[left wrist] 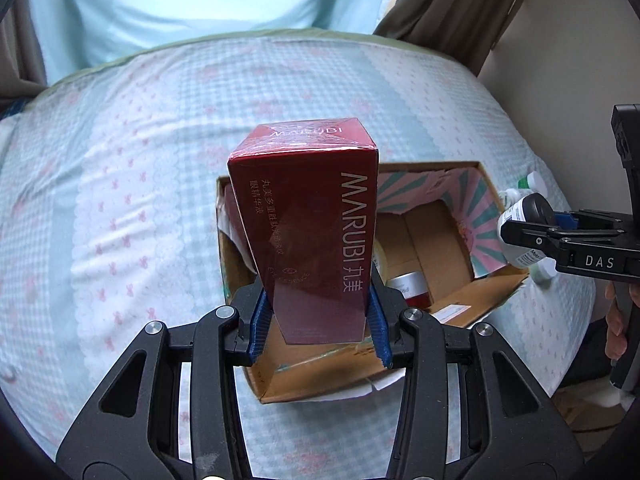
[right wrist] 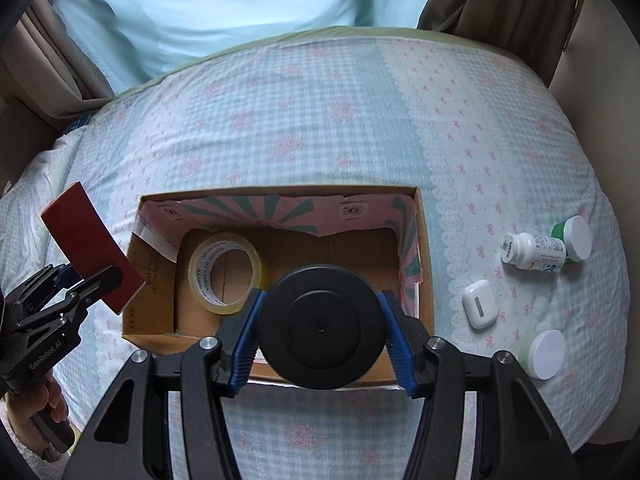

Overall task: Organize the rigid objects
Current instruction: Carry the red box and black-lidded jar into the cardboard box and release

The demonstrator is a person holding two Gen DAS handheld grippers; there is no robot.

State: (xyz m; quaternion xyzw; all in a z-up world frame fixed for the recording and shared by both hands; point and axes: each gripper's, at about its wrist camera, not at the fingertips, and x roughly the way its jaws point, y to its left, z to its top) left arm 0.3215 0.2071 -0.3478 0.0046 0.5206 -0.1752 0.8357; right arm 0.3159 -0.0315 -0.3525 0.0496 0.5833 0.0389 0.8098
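Observation:
My left gripper (left wrist: 318, 322) is shut on a tall red MARUBI box (left wrist: 308, 224) and holds it above the open cardboard box (left wrist: 452, 308) on the bed. It also shows in the right wrist view (right wrist: 90, 248), left of the cardboard box (right wrist: 424, 280). My right gripper (right wrist: 322, 328) is shut on a black-capped bottle (right wrist: 322, 326), held over the box's near edge. That bottle (left wrist: 524, 220) and right gripper (left wrist: 532, 226) show at the right in the left wrist view. Inside the box lie a tape roll (right wrist: 226, 274) and a red jar with a silver lid (left wrist: 410, 286).
On the bedspread right of the box lie a white earbud case (right wrist: 479, 306), a white pill bottle (right wrist: 534, 250), a green jar with a white lid (right wrist: 574, 238) and a white-lidded jar (right wrist: 546, 354). Curtains (right wrist: 500, 0) and the bed's far edge lie behind.

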